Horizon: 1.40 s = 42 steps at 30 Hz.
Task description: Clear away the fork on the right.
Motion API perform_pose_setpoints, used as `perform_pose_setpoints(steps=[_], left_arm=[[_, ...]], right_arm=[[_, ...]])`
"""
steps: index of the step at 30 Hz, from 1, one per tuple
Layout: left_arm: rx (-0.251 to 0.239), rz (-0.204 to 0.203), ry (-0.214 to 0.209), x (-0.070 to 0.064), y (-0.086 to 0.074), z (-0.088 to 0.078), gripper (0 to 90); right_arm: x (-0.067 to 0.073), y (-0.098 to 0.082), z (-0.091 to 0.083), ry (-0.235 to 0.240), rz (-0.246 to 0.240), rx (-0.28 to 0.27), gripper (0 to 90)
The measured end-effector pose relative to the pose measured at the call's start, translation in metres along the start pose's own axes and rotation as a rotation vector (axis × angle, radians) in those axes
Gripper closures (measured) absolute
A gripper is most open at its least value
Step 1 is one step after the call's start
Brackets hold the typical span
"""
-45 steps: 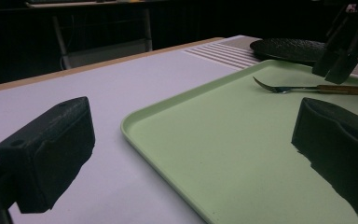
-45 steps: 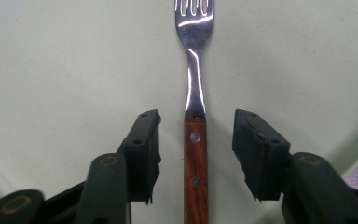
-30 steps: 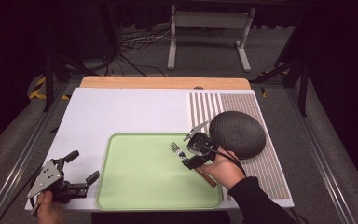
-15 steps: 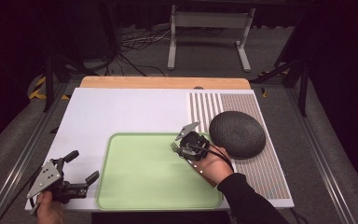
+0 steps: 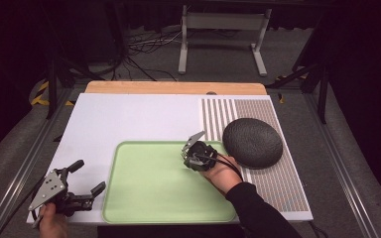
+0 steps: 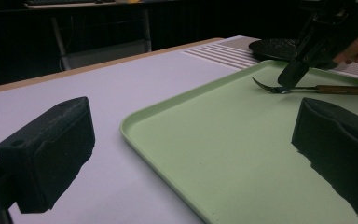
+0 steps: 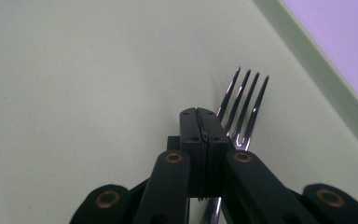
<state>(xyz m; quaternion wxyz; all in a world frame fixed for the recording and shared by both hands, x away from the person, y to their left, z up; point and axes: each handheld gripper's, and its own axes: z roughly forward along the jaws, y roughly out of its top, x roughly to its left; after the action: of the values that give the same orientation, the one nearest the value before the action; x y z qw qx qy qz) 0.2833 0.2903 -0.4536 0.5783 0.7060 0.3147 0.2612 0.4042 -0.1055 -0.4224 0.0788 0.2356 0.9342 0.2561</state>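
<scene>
A fork (image 7: 244, 102) with a wooden handle (image 6: 345, 89) lies on the green tray (image 5: 154, 198), near its far right corner. My right gripper (image 5: 187, 154) points down at it, jaws pressed flat together. Its tip (image 7: 199, 114) sits over the fork's neck, and the tines stick out past it to one side. I cannot tell whether the neck is pinched. From the left gripper view, the right gripper (image 6: 291, 77) touches the fork (image 6: 307, 87) from above. My left gripper (image 5: 89, 176) rests open beside the tray's near left corner, nothing between its pads (image 6: 51, 154).
A dark round domed object (image 5: 252, 142) sits on a striped mat (image 5: 273, 183) just right of the tray. The tray lies on a white board (image 5: 129, 119) with a wooden strip (image 5: 173, 88) along its far edge. Metal rails run along both table sides.
The right gripper moved left and down from beside the dome, over the fork, which kept its place on the tray. The left gripper stayed still.
</scene>
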Motion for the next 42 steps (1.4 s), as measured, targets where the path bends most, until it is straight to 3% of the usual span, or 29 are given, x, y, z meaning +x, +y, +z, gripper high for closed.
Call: perform_pose_setpoints(steps=[23, 30, 42], left_arm=[[0.006, 0.002, -0.006, 0.0, 0.0, 0.0, 0.2], [0.006, 0.002, -0.006, 0.0, 0.0, 0.0, 0.2], [0.008, 0.004, -0.005, 0.001, 0.0, 0.0, 0.1]], right_arm=[[-0.004, 0.004, 0.017, -0.013, -0.02, -0.015, 90.0], [-0.008, 0.002, 0.016, -0.026, -0.005, -0.015, 90.0], [-0.026, -0.006, 0.01, -0.061, 0.054, -0.011, 90.0]])
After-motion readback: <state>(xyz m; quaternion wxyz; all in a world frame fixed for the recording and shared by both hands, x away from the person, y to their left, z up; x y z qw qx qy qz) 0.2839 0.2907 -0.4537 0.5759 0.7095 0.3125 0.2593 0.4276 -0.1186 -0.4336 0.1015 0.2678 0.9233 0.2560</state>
